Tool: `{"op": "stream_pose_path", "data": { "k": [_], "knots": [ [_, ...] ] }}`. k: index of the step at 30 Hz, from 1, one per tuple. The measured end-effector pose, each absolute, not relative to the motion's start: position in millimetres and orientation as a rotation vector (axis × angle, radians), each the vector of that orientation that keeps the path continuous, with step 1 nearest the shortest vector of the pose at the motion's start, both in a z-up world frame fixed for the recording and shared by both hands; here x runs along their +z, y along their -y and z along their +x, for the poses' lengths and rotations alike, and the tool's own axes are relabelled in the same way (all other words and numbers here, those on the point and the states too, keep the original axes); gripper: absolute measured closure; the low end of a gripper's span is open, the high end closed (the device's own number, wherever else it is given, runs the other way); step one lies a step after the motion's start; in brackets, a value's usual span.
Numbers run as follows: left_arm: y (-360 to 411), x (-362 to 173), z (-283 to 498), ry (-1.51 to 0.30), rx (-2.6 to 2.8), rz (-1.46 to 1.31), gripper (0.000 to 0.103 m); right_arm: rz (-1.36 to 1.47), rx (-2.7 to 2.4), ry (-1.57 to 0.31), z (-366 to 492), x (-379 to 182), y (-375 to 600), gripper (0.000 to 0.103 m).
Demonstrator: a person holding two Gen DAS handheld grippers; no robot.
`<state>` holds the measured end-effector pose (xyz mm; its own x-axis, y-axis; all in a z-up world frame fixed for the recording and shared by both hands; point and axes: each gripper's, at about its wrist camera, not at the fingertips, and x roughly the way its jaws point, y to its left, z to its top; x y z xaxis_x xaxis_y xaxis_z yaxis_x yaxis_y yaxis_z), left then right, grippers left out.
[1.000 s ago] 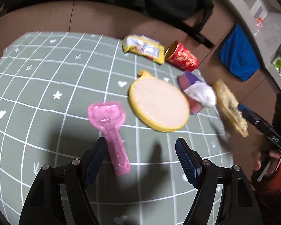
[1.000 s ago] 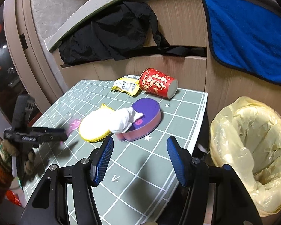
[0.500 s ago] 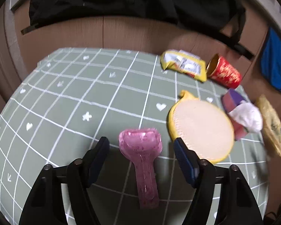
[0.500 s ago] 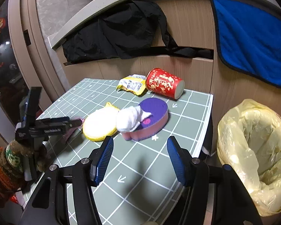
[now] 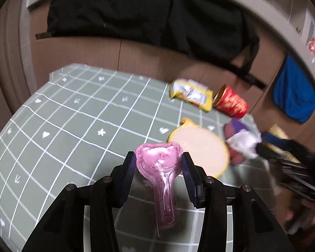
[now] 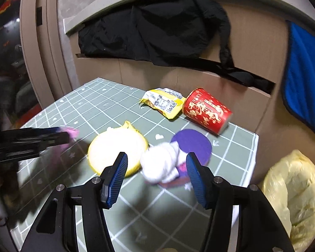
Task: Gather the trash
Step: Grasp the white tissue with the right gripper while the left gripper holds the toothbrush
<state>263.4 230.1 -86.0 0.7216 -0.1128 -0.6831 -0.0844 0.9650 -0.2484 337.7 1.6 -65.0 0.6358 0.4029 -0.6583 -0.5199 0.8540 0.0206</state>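
Observation:
A pink heart-shaped plastic package (image 5: 164, 189) sits between the fingers of my left gripper (image 5: 158, 162). The jaws are closing and both pads touch the heart's sides. That gripper also shows at the left of the right wrist view. A crumpled white tissue (image 6: 159, 166) lies against a purple-topped pink box (image 6: 193, 145). My right gripper (image 6: 156, 169) stands around the tissue with its jaws wide and just starting to close, pads clear of it. A yellow snack wrapper (image 6: 163, 103) and a red paper cup (image 6: 208, 111) on its side lie at the far end of the green grid mat (image 6: 90, 105).
A round yellow lid (image 6: 117, 149) lies left of the tissue. A bin lined with a yellow bag (image 6: 294, 193) stands off the table's right edge. A black garment (image 6: 153, 31) and a blue towel (image 6: 306, 73) hang on the wooden wall behind.
My left gripper lined up over the pink package and narrowed onto it, tilting upward. My right gripper moved in toward the tissue, which now lies between its fingers.

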Motion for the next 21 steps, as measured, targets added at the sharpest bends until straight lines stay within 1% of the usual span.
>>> {"op": "stream_pose_path", "data": {
  "k": [3, 5, 6, 7, 8, 9, 10, 15, 21],
  "knots": [
    [-231, -74, 251, -0.730, -0.030, -0.312, 0.058, -0.205, 0.510, -0.707, 350, -74, -13, 0.049],
    [-229, -69, 248, -0.725, -0.039, -0.322, 0.058, -0.224, 0.499, -0.739, 358, -81, -19, 0.053],
    [-229, -68, 246, -0.723, -0.043, -0.324, 0.058, -0.230, 0.497, -0.764, 361, -86, -21, 0.058],
    [-228, -68, 245, -0.723, -0.044, -0.325, 0.058, -0.231, 0.504, -0.783, 362, -89, -22, 0.066],
    [-228, -67, 244, -0.724, -0.045, -0.326, 0.058, -0.231, 0.513, -0.788, 360, -89, -22, 0.070],
    [-227, -67, 244, -0.725, -0.045, -0.328, 0.058, -0.234, 0.522, -0.785, 357, -88, -21, 0.078],
    [-226, -67, 245, -0.726, -0.045, -0.331, 0.058, -0.243, 0.531, -0.768, 352, -83, -20, 0.081],
    [-216, -64, 247, -0.717, -0.052, -0.338, 0.058, -0.238, 0.573, -0.679, 330, -51, -8, 0.083],
    [-197, -60, 243, -0.713, -0.076, -0.329, 0.058, -0.145, 0.600, -0.647, 318, -24, 19, 0.083]
  ]
}}
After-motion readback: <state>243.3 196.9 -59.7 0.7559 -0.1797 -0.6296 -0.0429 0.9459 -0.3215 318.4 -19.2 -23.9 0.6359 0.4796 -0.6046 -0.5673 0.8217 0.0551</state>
